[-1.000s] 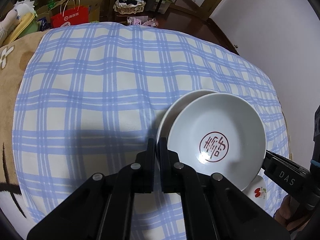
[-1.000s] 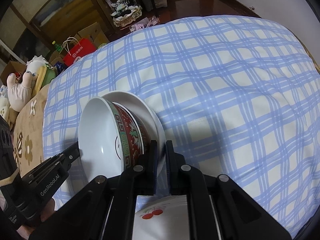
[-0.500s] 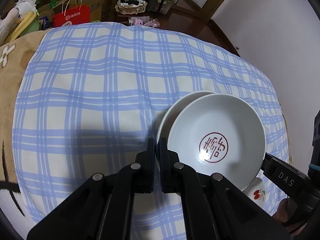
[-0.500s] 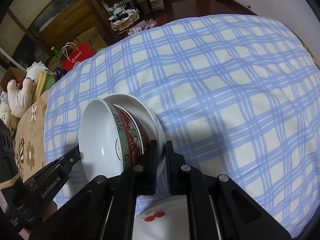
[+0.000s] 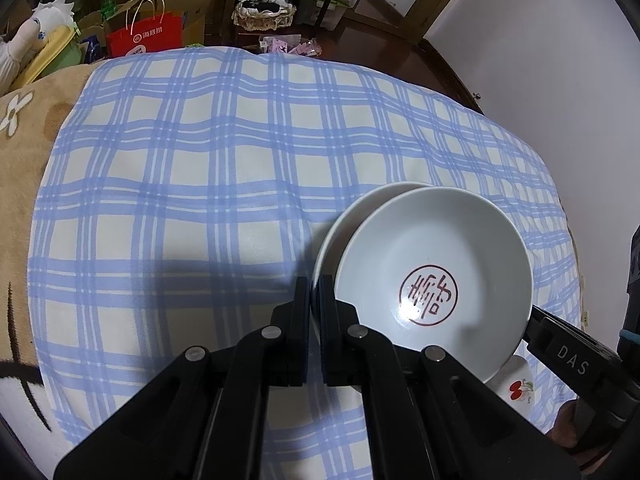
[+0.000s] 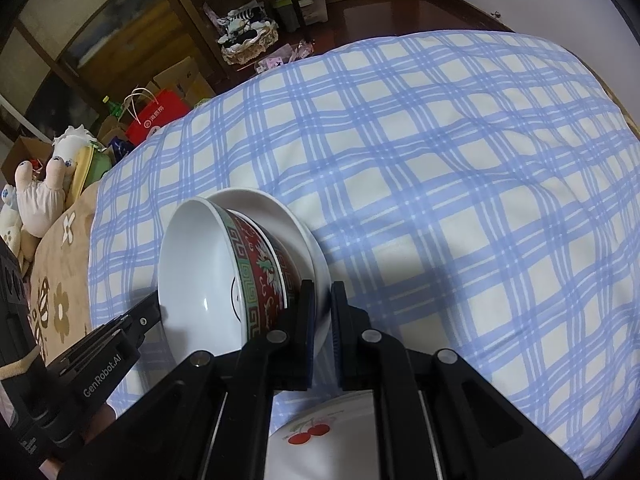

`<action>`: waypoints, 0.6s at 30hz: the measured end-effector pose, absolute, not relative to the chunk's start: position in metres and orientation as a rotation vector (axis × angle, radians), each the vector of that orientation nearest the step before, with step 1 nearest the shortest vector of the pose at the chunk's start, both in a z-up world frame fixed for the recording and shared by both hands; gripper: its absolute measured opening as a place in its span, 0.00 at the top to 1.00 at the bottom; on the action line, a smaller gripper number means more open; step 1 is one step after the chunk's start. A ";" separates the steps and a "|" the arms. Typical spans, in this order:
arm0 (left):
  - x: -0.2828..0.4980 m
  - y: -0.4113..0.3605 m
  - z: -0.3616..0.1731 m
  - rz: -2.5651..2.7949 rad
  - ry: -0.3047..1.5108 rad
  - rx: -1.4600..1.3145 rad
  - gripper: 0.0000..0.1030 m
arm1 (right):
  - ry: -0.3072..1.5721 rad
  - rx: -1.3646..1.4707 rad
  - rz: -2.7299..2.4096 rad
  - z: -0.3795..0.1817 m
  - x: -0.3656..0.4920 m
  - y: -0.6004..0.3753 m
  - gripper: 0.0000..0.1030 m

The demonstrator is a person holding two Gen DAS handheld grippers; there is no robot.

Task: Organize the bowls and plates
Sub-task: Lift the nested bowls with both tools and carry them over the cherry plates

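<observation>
A bowl (image 5: 432, 280), white inside with a red round mark and red-and-green patterned outside (image 6: 260, 272), rests in a white plate (image 5: 348, 216). Both are held up above the blue-checked cloth (image 5: 200, 180). My left gripper (image 5: 315, 292) is shut on the plate's rim at its left side. My right gripper (image 6: 323, 300) is shut on the plate's rim (image 6: 316, 256) at the opposite side. Each gripper shows in the other's view, the right one (image 5: 568, 356) and the left one (image 6: 116, 344). A white plate with a cherry print (image 6: 320, 440) lies on the cloth below them; it also shows in the left wrist view (image 5: 518, 388).
The cloth covers a soft surface with a tan flowered blanket (image 5: 28, 120) at its left. Beyond the far edge stand a red paper bag (image 5: 148, 36), boxes, soft toys (image 6: 40, 184) and a basket (image 5: 264, 12). A white wall (image 5: 540, 40) is at the right.
The plate with the bowl has risen slightly in both grippers. The grip is unchanged.
</observation>
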State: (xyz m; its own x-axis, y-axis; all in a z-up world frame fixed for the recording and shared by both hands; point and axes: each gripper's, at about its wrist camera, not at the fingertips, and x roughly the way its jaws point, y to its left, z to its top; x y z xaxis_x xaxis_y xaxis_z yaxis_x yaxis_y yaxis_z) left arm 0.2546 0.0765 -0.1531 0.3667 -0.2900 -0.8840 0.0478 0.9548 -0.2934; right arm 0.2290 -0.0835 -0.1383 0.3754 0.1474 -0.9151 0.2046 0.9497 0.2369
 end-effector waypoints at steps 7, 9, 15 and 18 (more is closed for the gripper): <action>0.253 0.065 -0.142 -0.217 1.150 -0.164 0.98 | 1.256 0.318 0.011 -0.141 0.235 -0.091 0.90; 0.255 0.064 -0.139 -0.218 1.148 -0.167 0.98 | 1.274 0.288 0.015 -0.141 0.238 -0.089 0.91; 0.260 0.074 -0.140 -0.245 1.167 -0.244 0.97 | 1.268 0.270 0.029 -0.138 0.240 -0.090 0.91; 0.259 0.073 -0.139 -0.238 1.165 -0.227 0.97 | 1.261 0.310 0.043 -0.136 0.238 -0.095 0.91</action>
